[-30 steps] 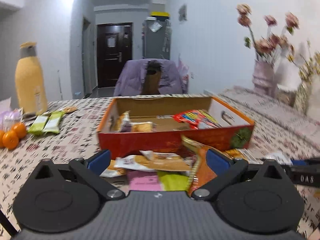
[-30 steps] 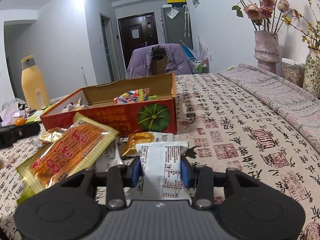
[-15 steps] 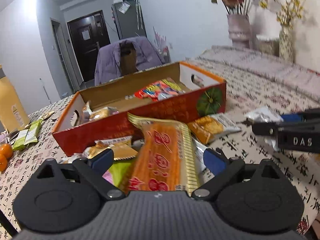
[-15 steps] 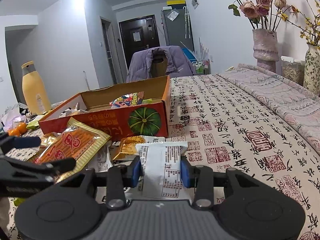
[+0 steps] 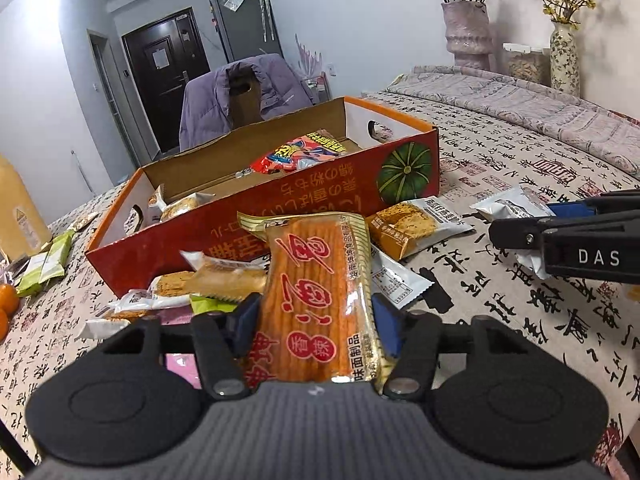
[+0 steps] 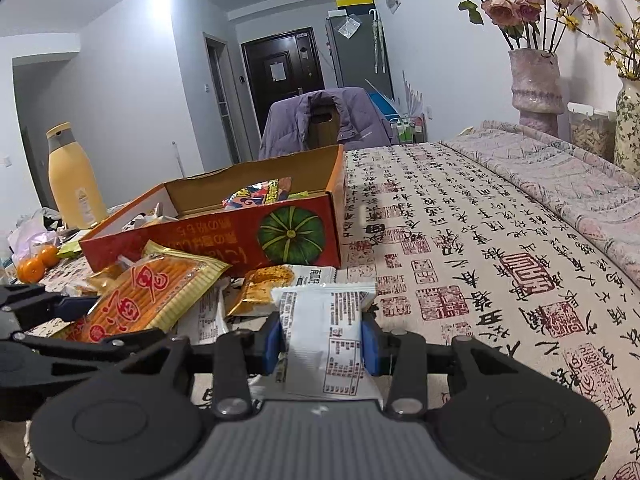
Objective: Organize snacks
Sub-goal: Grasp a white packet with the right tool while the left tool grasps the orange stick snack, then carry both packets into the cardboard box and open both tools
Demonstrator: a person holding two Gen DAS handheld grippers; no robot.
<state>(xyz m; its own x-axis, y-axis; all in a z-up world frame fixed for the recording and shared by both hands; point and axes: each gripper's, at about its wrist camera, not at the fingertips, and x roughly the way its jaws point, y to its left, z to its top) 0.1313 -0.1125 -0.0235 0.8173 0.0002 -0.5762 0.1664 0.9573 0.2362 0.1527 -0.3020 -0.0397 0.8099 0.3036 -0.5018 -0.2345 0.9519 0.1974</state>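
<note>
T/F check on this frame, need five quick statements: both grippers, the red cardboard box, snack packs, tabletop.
1. The right gripper is clamped on a white snack packet with printed text. True.
2. The long orange-and-gold snack pack lies inside the open red cardboard box with the green pumpkin print. False: it is outside the box, in front of its wall, between the left gripper's closing jaws.
3. The red box is empty. False: it holds a colourful red packet and a few small wrapped snacks.
4. Tangerines sit on the patterned tablecloth. True.
5. The yellow bottle with the grey collar lies on its side. False: it stands upright.
</note>
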